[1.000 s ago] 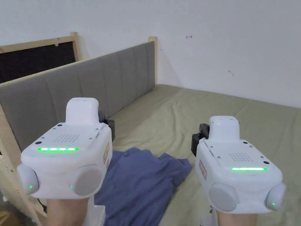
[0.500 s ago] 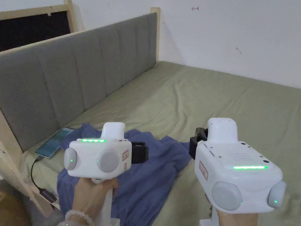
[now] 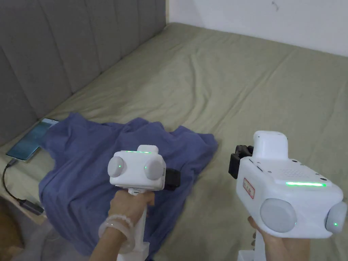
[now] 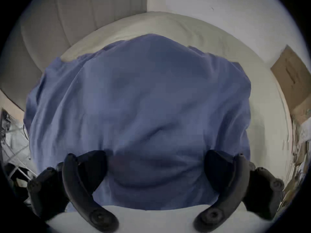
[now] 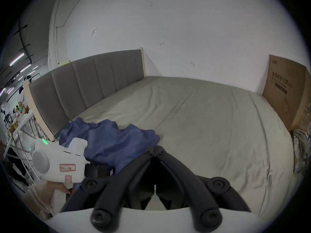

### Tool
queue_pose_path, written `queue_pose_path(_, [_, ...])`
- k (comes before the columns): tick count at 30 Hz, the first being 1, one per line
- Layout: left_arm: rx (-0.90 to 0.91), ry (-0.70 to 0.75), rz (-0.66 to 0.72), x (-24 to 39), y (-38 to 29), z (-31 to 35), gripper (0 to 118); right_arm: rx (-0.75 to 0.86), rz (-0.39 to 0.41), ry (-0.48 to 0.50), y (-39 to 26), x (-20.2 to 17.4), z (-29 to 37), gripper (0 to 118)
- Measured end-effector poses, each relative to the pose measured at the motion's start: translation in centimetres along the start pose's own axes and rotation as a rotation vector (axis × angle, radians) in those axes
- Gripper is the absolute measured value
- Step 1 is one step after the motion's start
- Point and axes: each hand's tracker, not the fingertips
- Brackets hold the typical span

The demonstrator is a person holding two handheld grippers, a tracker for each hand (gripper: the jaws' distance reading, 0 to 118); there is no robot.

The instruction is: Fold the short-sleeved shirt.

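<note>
The left gripper (image 3: 171,179) has come down over the crumpled blue shirt (image 3: 85,163) – jaws spread wide, ready to grasp – while the right gripper (image 5: 155,151) waits clenched and empty above the bed (image 3: 258,85).

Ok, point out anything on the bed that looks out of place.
A phone with a cable plugged in lies at the bed's edge by the headboard, and the crumpled blue shirt reaches its near corner. The shirt is bunched up, partly draped over the mattress edge.
</note>
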Motion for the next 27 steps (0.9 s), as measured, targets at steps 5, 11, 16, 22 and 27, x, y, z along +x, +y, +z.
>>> queue_pose_path(5, [-0.003,-0.027,0.049,-1.1,0.3,1.2,77,-0.034,-0.004,0.028,-1.0,-0.1,-0.7,0])
queue_pose_path(11, [0.016,-0.055,0.155,-2.9,0.5,2.6,4,-0.048,-0.034,0.049,-1.2,0.2,-0.1,0])
queue_pose_path(16, [0.038,-0.125,0.141,-3.9,0.9,4.6,3,-0.011,-0.017,0.024,-0.6,1.3,1.9,0])
queue_pose_path(22, [0.139,-0.245,0.193,-3.8,2.0,11.7,3,0.040,-0.075,-0.005,0.3,3.7,4.5,0])
queue_pose_path(27, [0.235,-0.299,0.023,1.5,3.7,17.1,3,0.096,-0.112,-0.056,0.6,5.8,7.6,0])
